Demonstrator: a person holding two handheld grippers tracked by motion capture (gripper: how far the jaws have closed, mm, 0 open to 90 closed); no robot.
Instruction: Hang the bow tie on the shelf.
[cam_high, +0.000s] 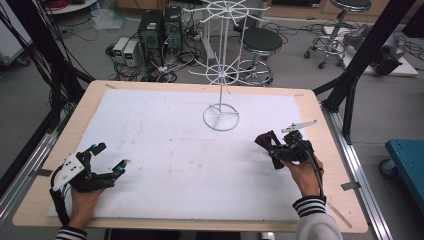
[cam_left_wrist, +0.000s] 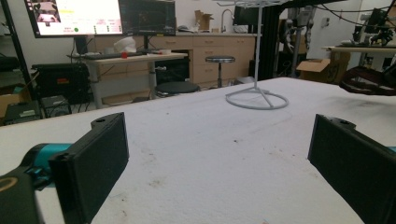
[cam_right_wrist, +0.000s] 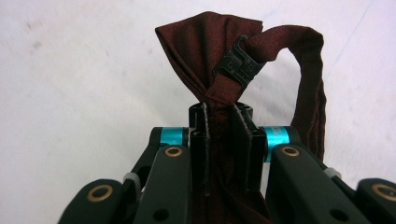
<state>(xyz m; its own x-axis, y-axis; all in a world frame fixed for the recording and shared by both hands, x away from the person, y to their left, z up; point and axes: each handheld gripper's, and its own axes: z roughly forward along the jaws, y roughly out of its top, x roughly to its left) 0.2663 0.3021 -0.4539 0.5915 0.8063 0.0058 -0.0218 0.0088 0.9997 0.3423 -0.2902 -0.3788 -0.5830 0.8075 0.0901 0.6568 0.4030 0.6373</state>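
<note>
Right gripper (cam_high: 278, 150): jaws pinched tight on the bow tie (cam_right_wrist: 219, 60), fabric bunched between the pads.
Bow tie: dark red, with a black clasp (cam_right_wrist: 238, 63) and a strap loop beyond the jaws; it is over the right side of the tabletop (cam_high: 75, 125).
Left gripper (cam_high: 111, 159): jaws spread wide, nothing between them, low at the near left of the white cloth (cam_high: 165, 150).
Rack (cam_high: 221, 116): white wire stand, upright at the far middle, well apart from both grippers.
</note>
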